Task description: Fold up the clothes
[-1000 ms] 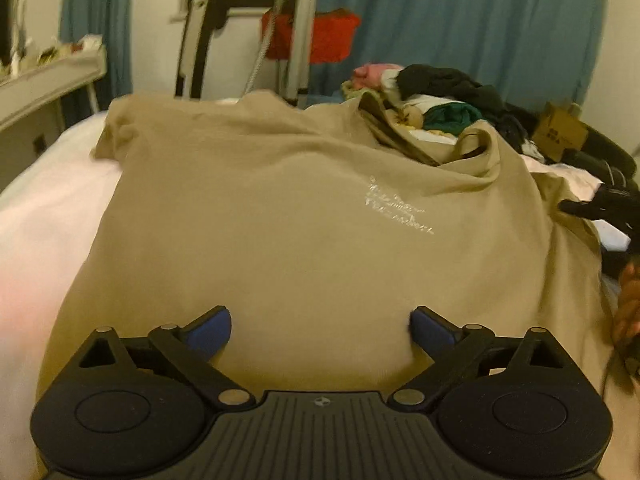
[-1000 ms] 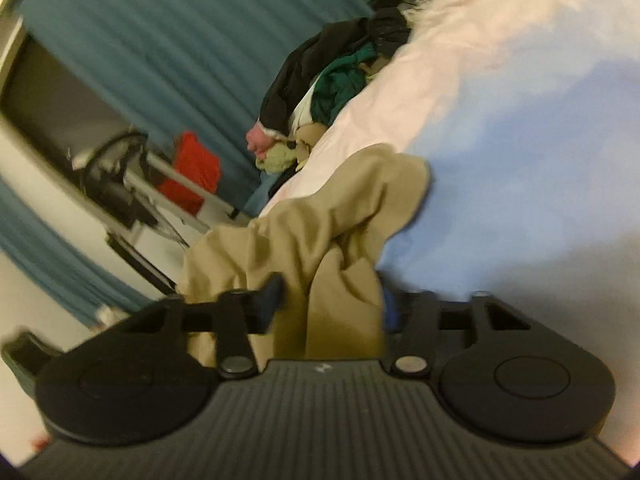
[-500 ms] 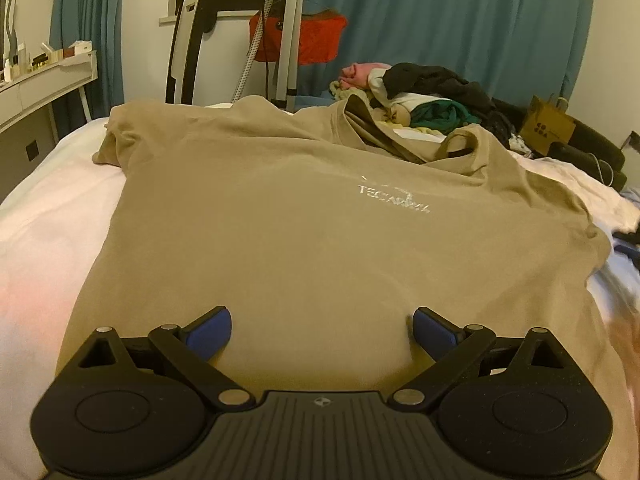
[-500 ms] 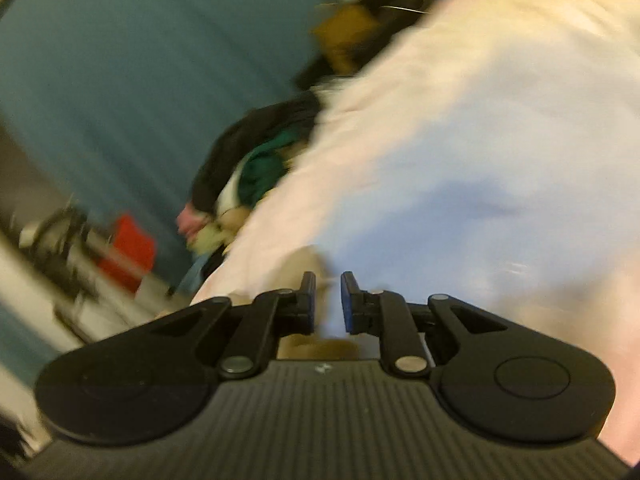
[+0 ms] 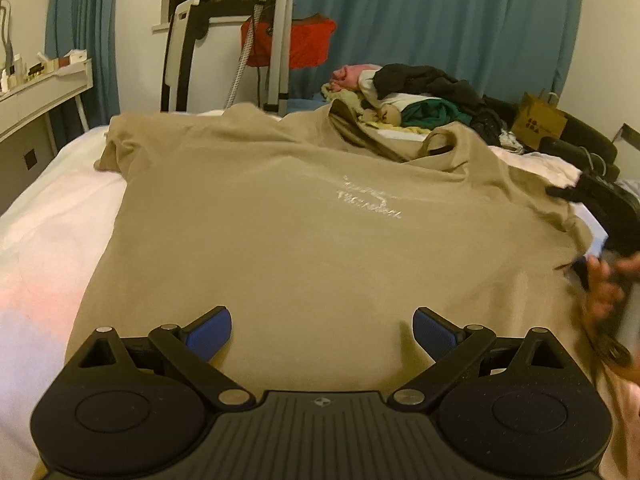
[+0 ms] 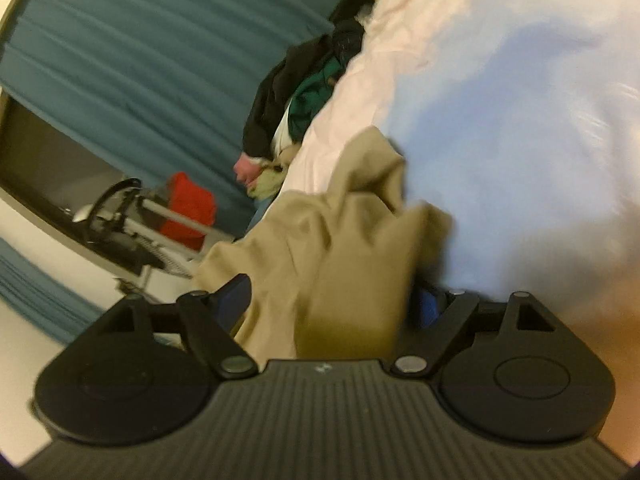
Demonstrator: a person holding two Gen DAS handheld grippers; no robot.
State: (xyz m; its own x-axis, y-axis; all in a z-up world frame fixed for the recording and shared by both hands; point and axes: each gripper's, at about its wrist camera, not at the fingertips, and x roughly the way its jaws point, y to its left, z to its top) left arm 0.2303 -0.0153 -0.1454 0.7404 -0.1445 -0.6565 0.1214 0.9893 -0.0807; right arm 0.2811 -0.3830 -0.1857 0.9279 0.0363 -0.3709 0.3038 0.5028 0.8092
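A tan T-shirt (image 5: 288, 240) is spread front-up over a white bed (image 5: 44, 240), and most of the mattress is covered by it. A pale printed logo (image 5: 370, 202) is seen on the chest. The body panel lies fairly flat, with soft creases toward the hem. The left sleeve is bunched at the far left corner, and the collar area is rumpled, with a darker fold shown near the neck. The right edge is gathered into ridges.

The left gripper (image 5: 322, 330) is held low over the hem with its blue pads (image 5: 210, 332) spread wide; nothing is gripped between them.

In the right wrist view, which is tilted and blurred, the right gripper (image 6: 334, 300) is seen with its jaws parted and a thick bunch of the shirt (image 6: 340, 256) lying between them. The fabric fills the gap, but no closure on it is shown.

A pile of clothes (image 5: 416, 92) is heaped at the far side of the bed, before a teal curtain (image 5: 440, 20).
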